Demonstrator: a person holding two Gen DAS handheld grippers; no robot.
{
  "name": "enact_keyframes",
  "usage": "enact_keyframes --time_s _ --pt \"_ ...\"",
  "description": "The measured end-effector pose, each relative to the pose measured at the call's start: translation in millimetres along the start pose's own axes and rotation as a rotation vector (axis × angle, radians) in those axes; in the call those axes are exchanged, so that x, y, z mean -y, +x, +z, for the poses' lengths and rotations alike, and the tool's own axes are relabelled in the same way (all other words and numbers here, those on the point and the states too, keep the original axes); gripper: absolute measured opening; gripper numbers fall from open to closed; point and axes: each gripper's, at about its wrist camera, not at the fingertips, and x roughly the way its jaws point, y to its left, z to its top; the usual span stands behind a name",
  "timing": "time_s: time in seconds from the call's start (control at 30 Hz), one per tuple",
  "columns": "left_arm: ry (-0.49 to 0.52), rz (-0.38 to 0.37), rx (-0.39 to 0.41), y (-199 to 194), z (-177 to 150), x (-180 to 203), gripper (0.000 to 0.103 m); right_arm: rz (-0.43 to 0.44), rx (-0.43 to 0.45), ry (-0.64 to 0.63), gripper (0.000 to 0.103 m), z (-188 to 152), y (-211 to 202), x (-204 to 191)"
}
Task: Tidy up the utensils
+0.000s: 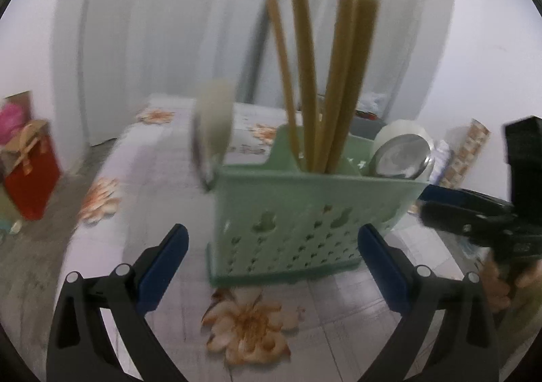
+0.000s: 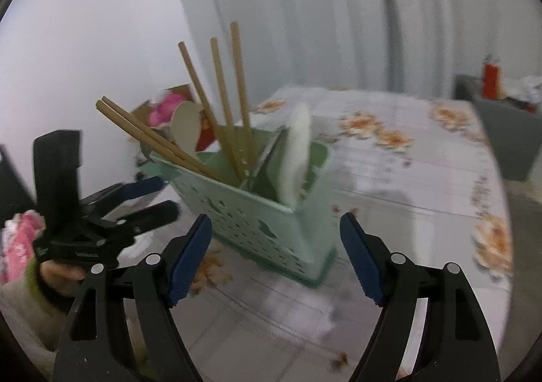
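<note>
A pale green perforated utensil caddy stands on the floral tablecloth; it also shows in the right wrist view. Several bamboo chopsticks stand in its middle compartment. A metal spoon and a white spoon sit at its right end. A blurred white spoon sticks up at its left end, seen too in the right wrist view. My left gripper is open and empty just in front of the caddy. My right gripper is open and empty, close to the caddy's corner.
The table carries a grey-white cloth with orange flowers. A red gift bag stands on the floor at left. A red bottle stands on a grey surface at the far right. White curtains hang behind.
</note>
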Motion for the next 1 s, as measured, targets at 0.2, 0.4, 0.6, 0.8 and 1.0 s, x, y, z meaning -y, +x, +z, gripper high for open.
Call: enact_keyframes --time_s 0.2,0.4,0.6,0.8,1.0 --pt "-0.065 0.156 0.032 -42 -31 17 0.097 -0.242 0.030 0.068 0.095 -31 -22 -13" --pt "-0.062 0.280 0.086 -74 -45 29 0.098 -0.338 0.018 0.121 0.095 -52 -31 -37" --pt "-0.117 0.371 0.085 -93 -57 26 0.098 -0.393 0.034 0.096 0.095 -61 -39 -57" --pt "-0.074 0.444 0.085 -99 -56 26 0.098 -0.420 0.049 0.094 0.095 -60 -37 -64" --pt "-0.037 0.517 0.036 -99 -48 23 0.098 -0.487 0.041 0.086 0.095 -58 -33 -70"
